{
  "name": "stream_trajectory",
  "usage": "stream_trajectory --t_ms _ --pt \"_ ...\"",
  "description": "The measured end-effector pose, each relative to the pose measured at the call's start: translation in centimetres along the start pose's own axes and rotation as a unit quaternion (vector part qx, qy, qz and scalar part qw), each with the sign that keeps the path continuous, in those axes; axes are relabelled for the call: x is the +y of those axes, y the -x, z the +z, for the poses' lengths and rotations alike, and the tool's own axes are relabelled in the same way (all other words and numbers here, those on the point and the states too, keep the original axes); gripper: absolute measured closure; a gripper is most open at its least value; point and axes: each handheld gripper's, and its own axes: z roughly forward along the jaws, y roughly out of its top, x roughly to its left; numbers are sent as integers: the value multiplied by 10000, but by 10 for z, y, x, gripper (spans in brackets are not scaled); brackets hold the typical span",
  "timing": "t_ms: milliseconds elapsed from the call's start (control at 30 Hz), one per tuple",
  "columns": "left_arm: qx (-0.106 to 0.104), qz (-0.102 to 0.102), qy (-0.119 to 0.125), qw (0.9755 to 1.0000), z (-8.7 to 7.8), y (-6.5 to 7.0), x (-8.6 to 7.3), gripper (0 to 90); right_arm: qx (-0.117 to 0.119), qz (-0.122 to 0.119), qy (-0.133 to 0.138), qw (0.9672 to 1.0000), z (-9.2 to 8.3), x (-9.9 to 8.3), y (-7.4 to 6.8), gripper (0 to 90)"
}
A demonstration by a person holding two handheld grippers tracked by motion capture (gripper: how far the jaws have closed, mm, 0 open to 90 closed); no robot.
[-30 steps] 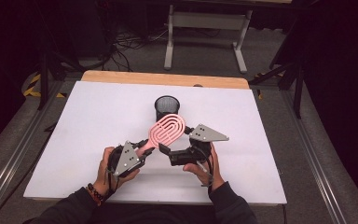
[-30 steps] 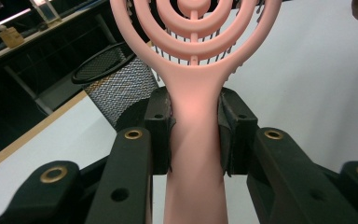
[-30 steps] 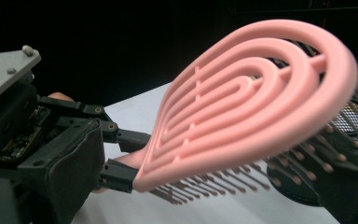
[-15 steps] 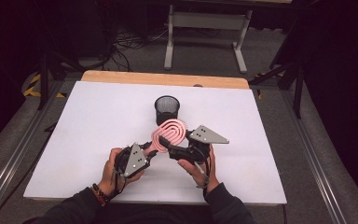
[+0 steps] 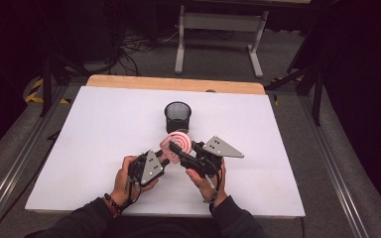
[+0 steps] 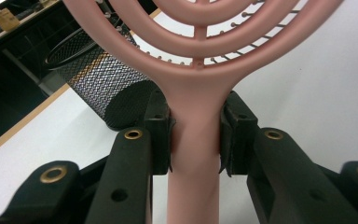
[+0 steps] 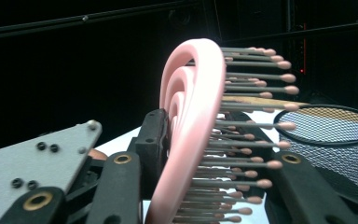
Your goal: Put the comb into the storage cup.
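Observation:
A pink hairbrush (image 5: 179, 142) with ring-shaped ribs is held above the white table, just in front of a black mesh cup (image 5: 177, 116). My left gripper (image 5: 162, 155) is shut on the handle (image 6: 195, 140); both pads press its sides below the head. My right gripper (image 7: 205, 140) comes in from the right, and its jaws have just been closing on the brush head (image 7: 191, 116). One pad sits against the head's smooth back and the other jaw lies on the bristle side. The right gripper (image 5: 176, 147) shows next to the head in the high view.
The mesh cup (image 7: 335, 140) stands upright close behind the brush. The white table top (image 5: 104, 124) ends in a wooden strip (image 5: 178, 84) at the far edge. A metal desk frame (image 5: 218, 29) and cables sit on the floor beyond.
The right gripper's jaws, wide apart a second ago, now clamp the brush head. The brush head has dropped slightly toward the hands and looks smaller. The left grip is unchanged.

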Motion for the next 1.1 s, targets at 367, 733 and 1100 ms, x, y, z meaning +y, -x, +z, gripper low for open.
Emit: stream_trajectory --t_ms 367,733,1100 --pt "-175 -25 94 9998 1 -2 0 631 -18 -142 22 9999 -3 3 -4 617" --pt "-551 -2 288 9981 -5 -7 -1 438 -186 -271 143 9994 -12 10 0 627" --pt "-738 -99 363 9966 -9 -9 -1 348 -251 -454 125 9986 -17 13 0 631"
